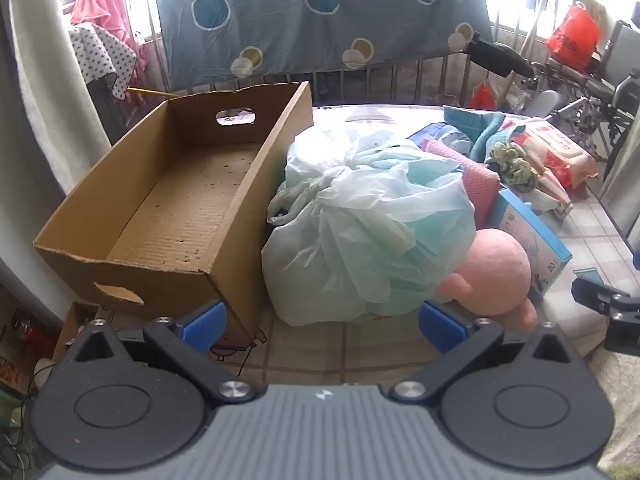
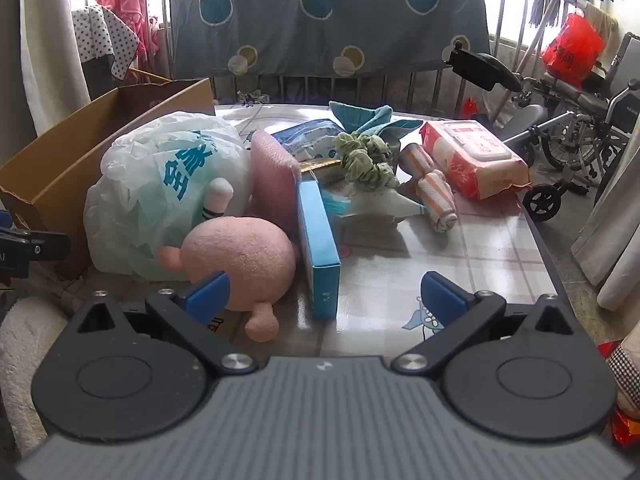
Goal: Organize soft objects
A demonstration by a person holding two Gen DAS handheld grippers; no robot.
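While we look along both grippers, we note these lines:
Left gripper [image 1: 322,326]: we see its blue pads spread wide at the bottom of the left view, nothing between them, above bare tablecloth in front of the bag
Right gripper [image 2: 324,300]: we see its pads wide apart at the bottom of the right view; the left pad sits in front of the plush, and we cannot tell if they touch
Box [image 1: 172,200]: empty, open-topped cardboard, filling the left half of the left view, on the table [image 2: 480,248]
Bag [image 1: 360,216]: we find a bulging pale green plastic bag at centre of the left view, pressed against the box's right wall
Plush [image 2: 244,264]: pink, lying at lower centre-left of the right view, touching the bag
Carton [image 2: 318,240]: blue, on edge just right of the plush
Sponge [image 2: 272,172]: pink, behind the plush, between bag and carton
Scrunchie [image 2: 366,160]: green, upper centre of the right view
Rolled cloths [image 2: 428,184]: striped orange, right of the scrunchie
Wipes [image 2: 472,156]: red-and-white pack, upper right
Towel [image 2: 360,118]: teal, at the table's far edge
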